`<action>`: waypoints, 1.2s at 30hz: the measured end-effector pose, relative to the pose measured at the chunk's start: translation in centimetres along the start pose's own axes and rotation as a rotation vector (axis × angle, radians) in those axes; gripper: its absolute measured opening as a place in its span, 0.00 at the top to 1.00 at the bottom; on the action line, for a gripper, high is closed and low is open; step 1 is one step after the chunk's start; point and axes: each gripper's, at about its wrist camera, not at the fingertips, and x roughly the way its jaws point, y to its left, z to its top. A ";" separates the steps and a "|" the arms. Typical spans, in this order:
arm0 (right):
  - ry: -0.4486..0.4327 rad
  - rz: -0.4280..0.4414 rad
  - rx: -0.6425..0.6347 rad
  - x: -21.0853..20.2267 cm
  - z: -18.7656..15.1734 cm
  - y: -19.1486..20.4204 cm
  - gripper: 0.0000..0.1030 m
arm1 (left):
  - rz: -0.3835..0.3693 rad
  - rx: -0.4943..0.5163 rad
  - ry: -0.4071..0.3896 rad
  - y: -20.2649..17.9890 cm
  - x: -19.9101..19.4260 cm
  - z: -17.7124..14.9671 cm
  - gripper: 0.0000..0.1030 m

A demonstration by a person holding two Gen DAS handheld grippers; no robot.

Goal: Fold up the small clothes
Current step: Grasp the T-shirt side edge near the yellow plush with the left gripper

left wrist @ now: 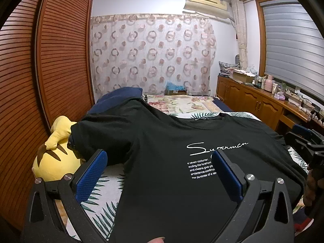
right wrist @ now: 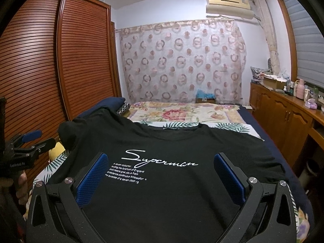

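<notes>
A black T-shirt (left wrist: 162, 151) with white "Superman" lettering lies spread flat, front up, on the bed, collar at the far end. The same T-shirt (right wrist: 172, 192) fills the lower middle of the right wrist view. My left gripper (left wrist: 160, 162) hovers open over the shirt's left half, its blue pads wide apart and holding nothing. My right gripper (right wrist: 160, 166) is open too, above the chest print, with nothing between its pads. Each gripper shows at the edge of the other's view. The shirt's left sleeve drapes over a yellow plush.
A yellow plush toy (left wrist: 52, 158) lies at the bed's left edge beside a louvred wooden wardrobe (left wrist: 50, 60). A leaf-print sheet (left wrist: 101, 194) and a floral blanket (right wrist: 182, 113) cover the bed. A navy pillow (left wrist: 119, 95) sits behind the shirt. A cluttered wooden cabinet (right wrist: 283, 113) runs along the right.
</notes>
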 end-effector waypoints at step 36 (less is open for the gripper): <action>0.226 0.168 -0.097 15.2 6.4 -3.5 0.00 | 0.099 -0.142 0.161 13.6 9.8 3.8 0.33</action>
